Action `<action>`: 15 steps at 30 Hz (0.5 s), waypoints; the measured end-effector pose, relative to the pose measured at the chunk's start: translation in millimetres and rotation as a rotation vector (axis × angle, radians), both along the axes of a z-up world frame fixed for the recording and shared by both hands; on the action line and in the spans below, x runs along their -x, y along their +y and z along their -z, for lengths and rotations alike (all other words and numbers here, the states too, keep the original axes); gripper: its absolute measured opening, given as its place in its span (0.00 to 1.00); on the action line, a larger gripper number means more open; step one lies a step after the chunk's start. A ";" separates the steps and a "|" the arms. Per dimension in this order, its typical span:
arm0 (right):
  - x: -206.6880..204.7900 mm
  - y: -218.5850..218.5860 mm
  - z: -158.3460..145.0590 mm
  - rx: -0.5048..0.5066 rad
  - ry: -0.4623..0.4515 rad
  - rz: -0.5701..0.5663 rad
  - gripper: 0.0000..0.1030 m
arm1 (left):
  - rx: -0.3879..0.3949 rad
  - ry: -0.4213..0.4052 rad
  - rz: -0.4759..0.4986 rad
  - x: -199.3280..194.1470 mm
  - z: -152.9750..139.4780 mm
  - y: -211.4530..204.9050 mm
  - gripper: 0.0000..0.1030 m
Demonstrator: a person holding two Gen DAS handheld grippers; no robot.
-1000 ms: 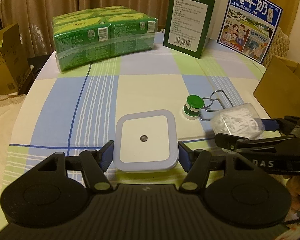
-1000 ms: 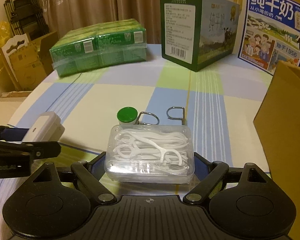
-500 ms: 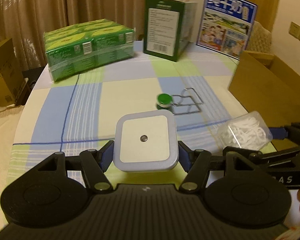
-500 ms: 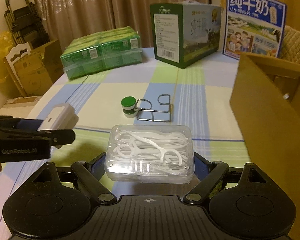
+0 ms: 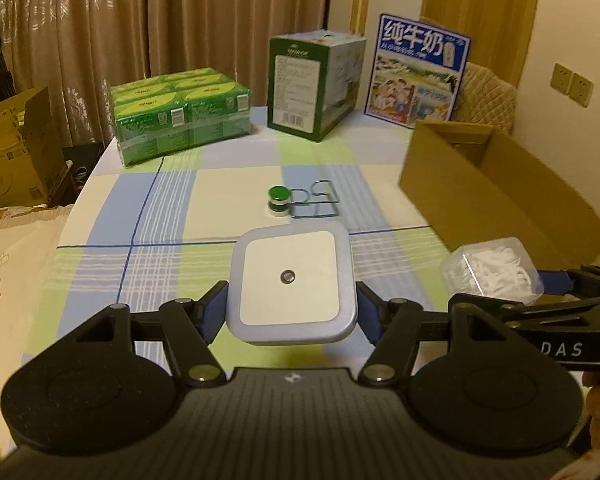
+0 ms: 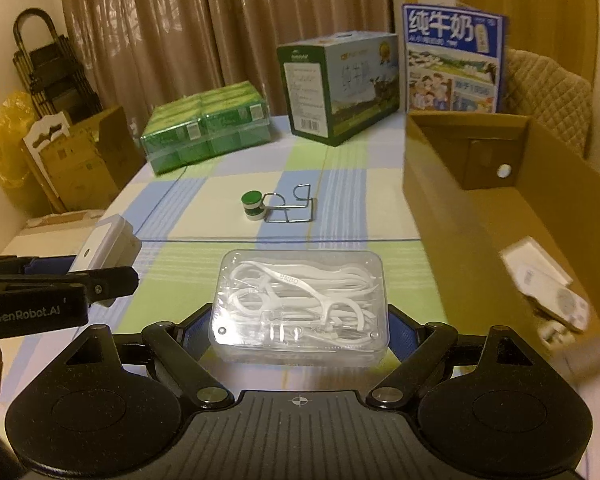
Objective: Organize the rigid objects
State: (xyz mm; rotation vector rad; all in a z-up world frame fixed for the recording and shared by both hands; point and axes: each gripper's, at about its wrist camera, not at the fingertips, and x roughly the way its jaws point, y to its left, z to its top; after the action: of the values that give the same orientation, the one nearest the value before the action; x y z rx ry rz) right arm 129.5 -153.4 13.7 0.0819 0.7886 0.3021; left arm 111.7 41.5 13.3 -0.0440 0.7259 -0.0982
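A: Open brown cardboard box [image 6: 480, 208] now shows its inside; a second ago, only its wall.

B: Left gripper [image 5: 291, 312] still pinches the square white-and-grey night light [image 5: 291, 284], right gripper [image 6: 300, 326] the clear plastic floss-pick box [image 6: 300, 304]; both higher above the checked tablecloth [image 5: 220, 208].

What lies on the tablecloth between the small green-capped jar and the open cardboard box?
A bent wire rack lies there, touching the green-capped jar; beyond it, bare tablecloth runs to the cardboard box. The right wrist view shows it best.

Home dining room, checked tablecloth [image 5: 172, 200] covering the table, brown curtains [image 5: 140, 40] hanging behind, quilted chair [image 6: 548, 92] standing by, cardboard boxes [image 5: 16, 152] sitting alongside
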 end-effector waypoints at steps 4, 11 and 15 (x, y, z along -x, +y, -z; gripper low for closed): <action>28.6 -15.5 -11.8 -0.007 -0.005 0.007 0.81 | 0.017 0.001 -0.007 27.9 -8.9 -15.6 0.59; 68.0 -41.2 -24.8 0.013 -0.016 0.009 0.81 | 0.040 0.006 0.010 63.5 -15.4 -42.2 0.59; 84.4 -60.5 -29.5 0.017 -0.018 0.030 0.81 | 0.048 0.001 0.033 74.4 -21.0 -60.5 0.59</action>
State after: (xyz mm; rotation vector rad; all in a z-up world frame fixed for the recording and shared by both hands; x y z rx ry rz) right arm 45.1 -213.9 43.2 0.0750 0.7712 0.2672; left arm 37.3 -19.0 34.3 -0.0779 0.7256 -0.1468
